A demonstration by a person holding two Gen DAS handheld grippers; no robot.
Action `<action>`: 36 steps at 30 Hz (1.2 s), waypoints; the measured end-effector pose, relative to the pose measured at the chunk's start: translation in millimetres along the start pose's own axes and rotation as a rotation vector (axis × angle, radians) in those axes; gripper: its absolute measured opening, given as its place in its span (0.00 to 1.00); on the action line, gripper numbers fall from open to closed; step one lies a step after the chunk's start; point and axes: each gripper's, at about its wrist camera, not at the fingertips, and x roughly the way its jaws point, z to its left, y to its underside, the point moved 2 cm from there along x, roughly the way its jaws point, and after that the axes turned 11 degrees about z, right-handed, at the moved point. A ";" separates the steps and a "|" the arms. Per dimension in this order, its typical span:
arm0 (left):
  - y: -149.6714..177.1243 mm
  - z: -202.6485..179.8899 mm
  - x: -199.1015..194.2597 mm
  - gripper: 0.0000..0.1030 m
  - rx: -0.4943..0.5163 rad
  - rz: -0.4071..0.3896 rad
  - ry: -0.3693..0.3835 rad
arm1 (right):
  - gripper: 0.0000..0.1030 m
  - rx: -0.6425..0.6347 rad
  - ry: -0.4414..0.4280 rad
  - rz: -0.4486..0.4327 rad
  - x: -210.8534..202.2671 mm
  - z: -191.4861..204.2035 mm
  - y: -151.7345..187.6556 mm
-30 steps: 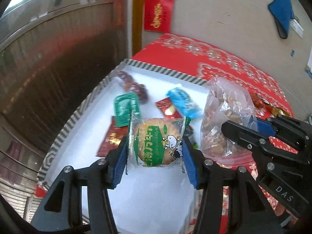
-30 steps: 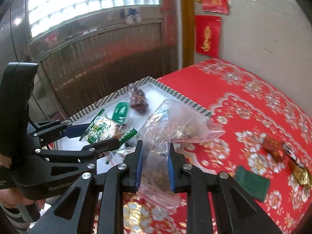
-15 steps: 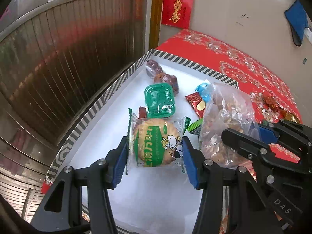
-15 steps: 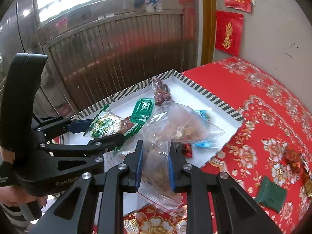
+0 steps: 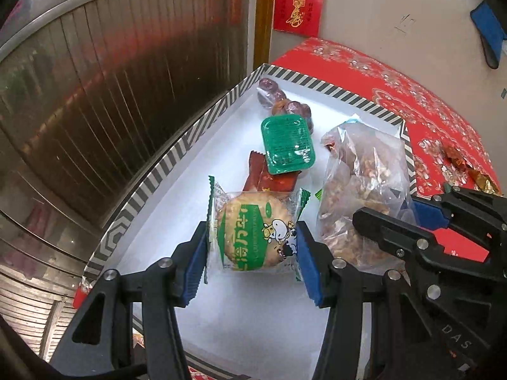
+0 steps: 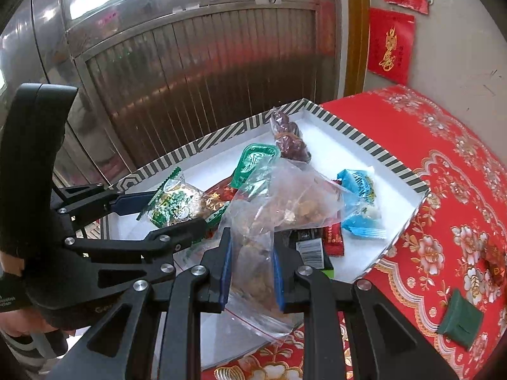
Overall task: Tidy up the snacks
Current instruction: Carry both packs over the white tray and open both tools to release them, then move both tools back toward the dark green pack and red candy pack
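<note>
Carrying snacks over striped tray (image 5: 177, 155) | left gripper (image 5: 252, 247) pinching cracker packet (image 5: 250, 237) | right gripper (image 6: 250, 269) clamped on nut bag (image 6: 279, 209) | next: probably lower, release on bare tray floor

Metal shutter (image 6: 196, 72), grey wall (image 5: 396, 15), red floral tablecloth (image 6: 450, 171)

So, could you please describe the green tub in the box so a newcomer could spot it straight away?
Find the shallow white box with the striped rim on the red floral cloth. Among the snacks inside lies the green tub, resting on a red packet just in front of the dark wrapped fruits. It is the only flat, square, sealed green plastic tub there.
</note>
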 end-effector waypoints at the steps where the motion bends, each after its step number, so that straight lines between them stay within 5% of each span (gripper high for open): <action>1: 0.5 0.3 -0.1 0.53 0.000 -0.001 -0.003 | 0.21 0.000 -0.004 0.003 0.7 0.2 0.3; 13: 5.0 4.6 -0.4 0.58 -0.006 -0.029 -0.079 | 0.23 0.011 -0.042 0.018 9.1 1.5 3.7; 18: 6.0 11.4 1.2 0.65 -0.045 -0.029 -0.084 | 0.54 0.048 -0.050 0.011 0.9 -3.4 7.4; 26: 4.1 9.4 -13.4 0.81 -0.078 -0.069 -0.080 | 0.54 0.054 -0.045 -0.023 -18.4 -5.7 12.8; 36: -5.5 -31.6 -38.5 0.86 -0.031 -0.123 -0.030 | 0.61 0.163 -0.016 -0.075 -46.9 -46.7 40.5</action>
